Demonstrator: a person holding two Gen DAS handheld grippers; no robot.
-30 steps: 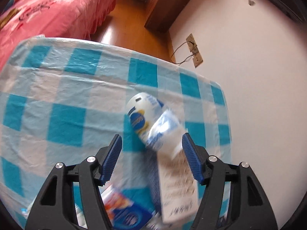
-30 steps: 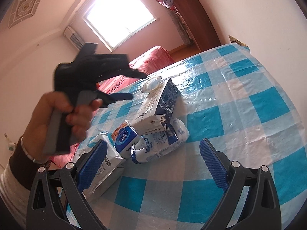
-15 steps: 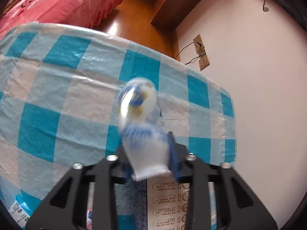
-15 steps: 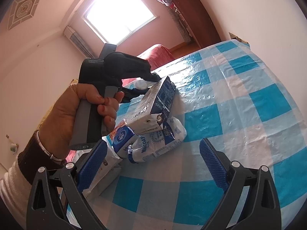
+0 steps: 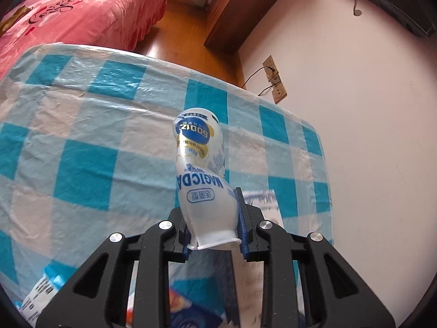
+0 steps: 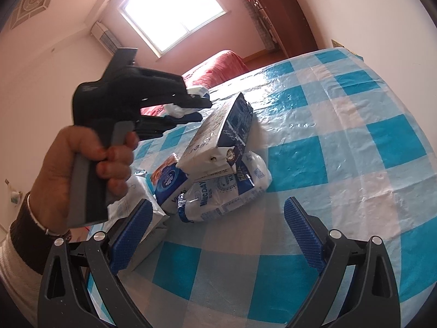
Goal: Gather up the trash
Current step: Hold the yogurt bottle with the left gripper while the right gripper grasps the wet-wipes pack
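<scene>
The left hand-held gripper (image 5: 214, 225) pinches a soft white bottle (image 5: 202, 175) above the carton (image 6: 218, 139); its thin wall could buckle and slip. The right hand-held gripper (image 6: 215, 235) gapes empty.

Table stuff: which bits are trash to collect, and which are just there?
Trash to collect:
- bottle, gripped in the left gripper
- carton
- pouch
- blue pack
- white packet

Just there:
- tablecloth
- bed
- cabinet
- wall socket
- window
</scene>
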